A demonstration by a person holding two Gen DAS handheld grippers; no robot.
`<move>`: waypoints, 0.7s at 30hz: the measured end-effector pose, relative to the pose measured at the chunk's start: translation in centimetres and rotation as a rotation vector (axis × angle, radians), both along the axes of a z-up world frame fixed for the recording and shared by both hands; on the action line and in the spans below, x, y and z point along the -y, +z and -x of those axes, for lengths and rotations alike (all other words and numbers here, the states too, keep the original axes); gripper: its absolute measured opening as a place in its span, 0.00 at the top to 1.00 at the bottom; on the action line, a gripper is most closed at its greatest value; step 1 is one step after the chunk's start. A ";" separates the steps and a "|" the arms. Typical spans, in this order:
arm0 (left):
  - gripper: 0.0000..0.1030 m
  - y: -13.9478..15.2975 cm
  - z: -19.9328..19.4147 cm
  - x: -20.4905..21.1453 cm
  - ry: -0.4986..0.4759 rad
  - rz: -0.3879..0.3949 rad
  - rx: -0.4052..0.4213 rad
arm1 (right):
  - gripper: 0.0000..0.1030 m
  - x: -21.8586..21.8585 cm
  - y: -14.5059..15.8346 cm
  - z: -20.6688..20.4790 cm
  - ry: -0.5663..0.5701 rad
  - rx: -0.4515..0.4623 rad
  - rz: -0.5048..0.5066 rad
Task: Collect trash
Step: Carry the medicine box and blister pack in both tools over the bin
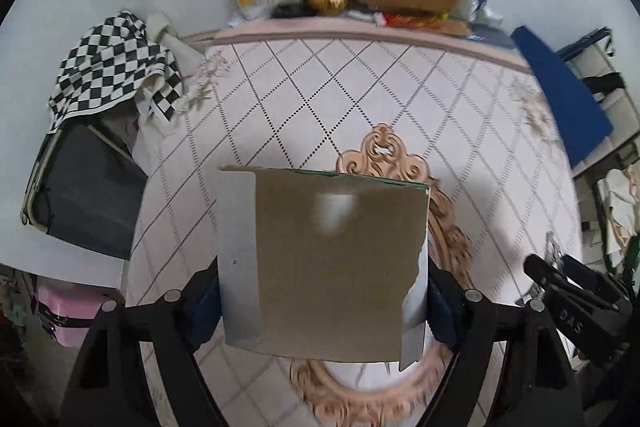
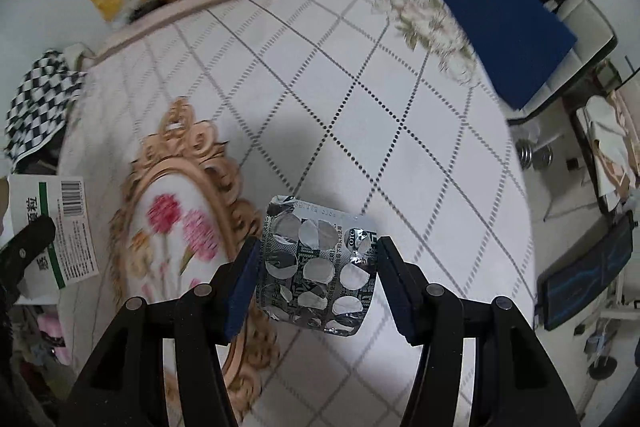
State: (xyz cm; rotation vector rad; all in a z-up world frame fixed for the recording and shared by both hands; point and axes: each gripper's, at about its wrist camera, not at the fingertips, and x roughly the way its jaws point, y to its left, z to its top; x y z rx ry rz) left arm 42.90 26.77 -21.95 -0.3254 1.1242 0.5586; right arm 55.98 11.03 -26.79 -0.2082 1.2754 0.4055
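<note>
The left gripper [image 1: 324,291] is gripping a flattened carton [image 1: 332,259] at lower centre of its view, above the patterned tablecloth [image 1: 320,99]. The right gripper [image 2: 316,279] is clasping an empty blister pack [image 2: 320,267] at lower centre of its view, beside the ornate tray [image 2: 180,227].

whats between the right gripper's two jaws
An emptied foil blister pack, its edges against both pads of the right gripper; the right wrist view shows it.

Brown carton [image 1: 328,259], silver blister pack [image 2: 318,267]
</note>
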 end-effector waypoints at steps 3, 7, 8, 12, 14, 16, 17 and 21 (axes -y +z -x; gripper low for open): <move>0.21 2.3 3.7 1.8 -0.004 0.000 0.048 | 0.42 2.1 3.4 4.0 0.016 0.041 -0.032; 0.21 5.6 10.0 4.4 -0.011 0.004 0.123 | 0.42 5.8 8.0 10.9 0.026 0.098 -0.076; 0.21 6.1 11.3 4.9 -0.016 0.006 0.137 | 0.42 7.0 9.0 12.9 0.026 0.106 -0.088; 0.21 8.5 18.6 7.8 -0.062 0.006 0.195 | 0.42 10.3 12.1 21.2 0.018 0.131 -0.122; 0.21 9.3 21.8 9.3 -0.085 0.007 0.213 | 0.42 12.2 13.3 25.7 0.002 0.145 -0.137; 0.21 10.0 25.4 10.8 -0.114 0.015 0.222 | 0.42 14.1 14.1 29.7 -0.017 0.157 -0.148; 0.21 10.2 27.0 11.5 -0.127 0.016 0.219 | 0.42 15.3 14.5 32.5 -0.029 0.156 -0.152; 0.21 10.2 32.4 14.0 -0.190 0.038 0.203 | 0.42 19.2 15.0 40.8 -0.056 0.141 -0.179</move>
